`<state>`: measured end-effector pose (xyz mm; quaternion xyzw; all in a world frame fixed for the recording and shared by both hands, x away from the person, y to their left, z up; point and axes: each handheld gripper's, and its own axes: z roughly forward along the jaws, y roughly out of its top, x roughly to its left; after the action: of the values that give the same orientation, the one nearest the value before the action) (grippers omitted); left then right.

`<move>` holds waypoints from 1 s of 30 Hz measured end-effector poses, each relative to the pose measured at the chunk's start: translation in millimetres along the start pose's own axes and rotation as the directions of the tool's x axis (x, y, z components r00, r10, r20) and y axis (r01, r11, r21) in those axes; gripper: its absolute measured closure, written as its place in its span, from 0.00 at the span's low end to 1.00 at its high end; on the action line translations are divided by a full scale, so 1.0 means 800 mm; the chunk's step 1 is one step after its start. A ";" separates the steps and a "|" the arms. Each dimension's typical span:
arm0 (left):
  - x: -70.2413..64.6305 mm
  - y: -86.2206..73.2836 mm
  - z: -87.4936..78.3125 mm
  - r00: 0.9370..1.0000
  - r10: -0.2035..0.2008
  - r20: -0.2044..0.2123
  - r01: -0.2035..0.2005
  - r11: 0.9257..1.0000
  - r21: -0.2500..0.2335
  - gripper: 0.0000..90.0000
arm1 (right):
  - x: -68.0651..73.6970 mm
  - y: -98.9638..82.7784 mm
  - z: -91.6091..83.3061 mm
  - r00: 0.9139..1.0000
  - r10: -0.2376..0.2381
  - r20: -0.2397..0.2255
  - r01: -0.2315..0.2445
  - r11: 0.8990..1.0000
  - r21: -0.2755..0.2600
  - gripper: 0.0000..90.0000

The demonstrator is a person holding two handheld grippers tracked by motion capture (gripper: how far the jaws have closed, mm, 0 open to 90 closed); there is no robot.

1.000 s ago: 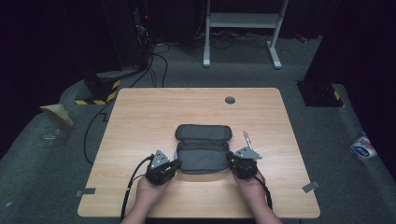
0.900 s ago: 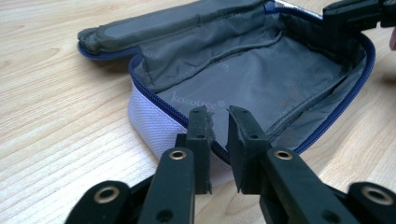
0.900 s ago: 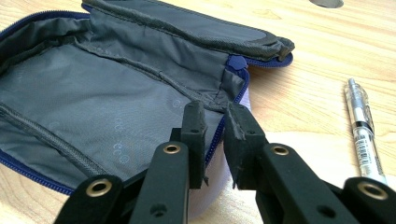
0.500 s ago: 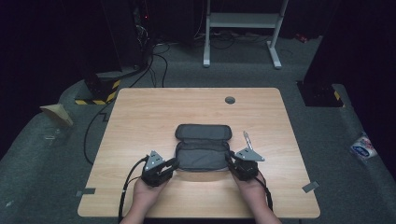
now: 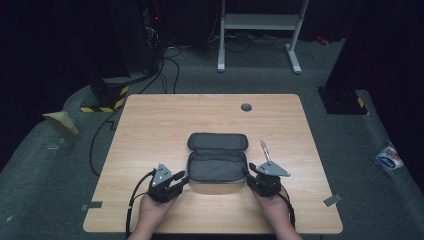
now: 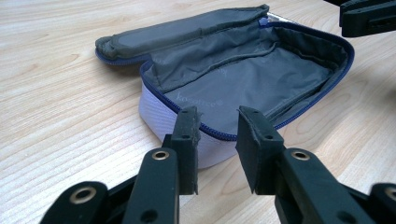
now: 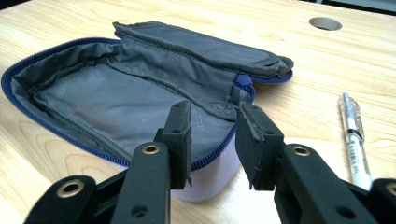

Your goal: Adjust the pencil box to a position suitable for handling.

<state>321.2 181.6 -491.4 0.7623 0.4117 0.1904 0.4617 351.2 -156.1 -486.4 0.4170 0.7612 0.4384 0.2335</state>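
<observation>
An unzipped pencil case (image 5: 217, 167) lies at the middle of the table, its lid (image 5: 217, 141) folded back on the far side. It has grey lining (image 6: 252, 88), a blue zip and a pale outer wall; nothing shows inside (image 7: 116, 102). My left gripper (image 5: 184, 179) sits at the case's near left corner, open, its jaws (image 6: 217, 116) just short of the rim. At the near right corner my right gripper (image 5: 247, 175) is open too, jaws (image 7: 212, 112) over the zip edge and holding nothing. A clear pen (image 5: 264, 149) lies just right of the case (image 7: 355, 135).
The wooden table (image 5: 150, 125) has a round cable hole (image 5: 246, 107) near its far edge. Cables trail from both grippers toward the near edge. A white desk frame (image 5: 260, 30) and floor cables stand beyond the table.
Both grippers have edged slightly toward the near edge of the table. The case and pen have not moved.
</observation>
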 end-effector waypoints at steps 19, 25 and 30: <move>0.013 -0.013 -0.019 0.998 0.046 -0.039 -0.043 0.997 0.061 0.69 | -0.012 -0.002 -0.013 1.000 -0.002 -0.011 0.002 1.000 0.001 0.73; 0.037 -0.030 -0.027 0.995 0.012 -0.096 -0.002 0.995 0.104 0.64 | -0.020 -0.003 -0.011 0.999 0.012 -0.053 -0.011 1.000 0.020 0.74; 0.059 -0.043 -0.027 0.989 0.001 -0.148 0.022 0.987 0.159 0.65 | -0.029 -0.001 -0.009 0.999 0.008 -0.047 -0.007 1.000 0.010 0.75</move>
<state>319.1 239.2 -514.2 0.7785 0.4627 0.2103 0.3682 357.7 -179.3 -483.8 0.4106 0.7670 0.4452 0.2120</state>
